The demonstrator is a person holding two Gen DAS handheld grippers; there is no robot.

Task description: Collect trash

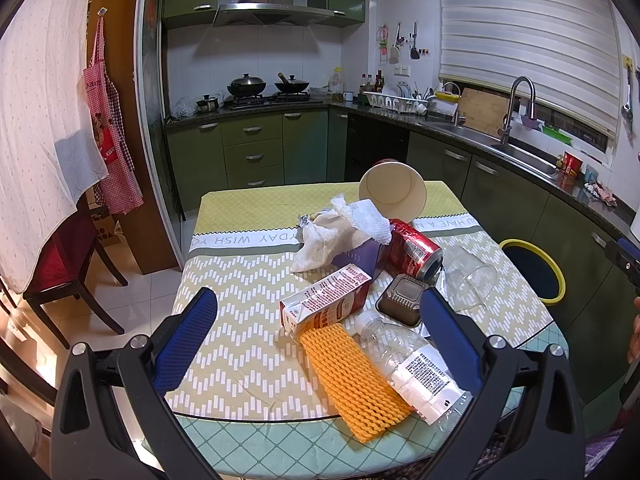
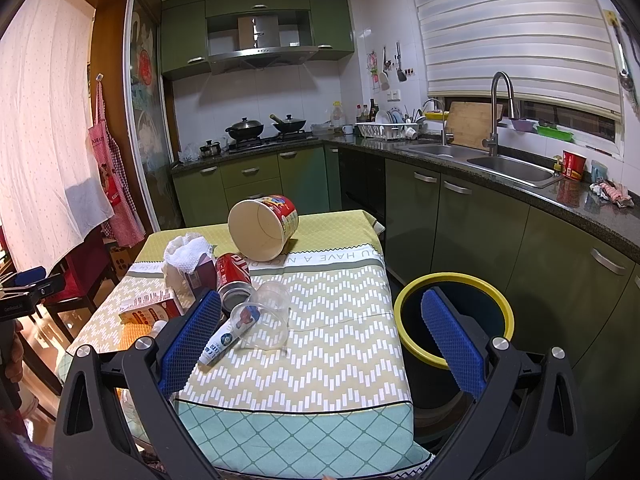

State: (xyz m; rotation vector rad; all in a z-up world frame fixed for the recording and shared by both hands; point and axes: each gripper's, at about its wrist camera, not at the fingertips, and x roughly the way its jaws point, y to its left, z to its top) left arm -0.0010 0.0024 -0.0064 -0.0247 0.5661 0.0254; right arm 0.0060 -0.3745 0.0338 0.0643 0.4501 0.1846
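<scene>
Orange foam fruit netting (image 1: 354,380) lies at the table's (image 1: 240,320) near edge, touching a clear plastic bottle (image 1: 408,364): light, soft, easily pinched mid-length. Left gripper (image 1: 316,332) and right gripper (image 2: 320,332) both gape wide, empty; the bin (image 2: 454,280) stands beside the table's right edge.

A: Which lettering do I read?
B: On the tablecloth (image 2: 320,280), upside down from my grippers: "HAVE A N…", "…DAY WISH". The milk carton (image 1: 326,298) print is illegible.
</scene>
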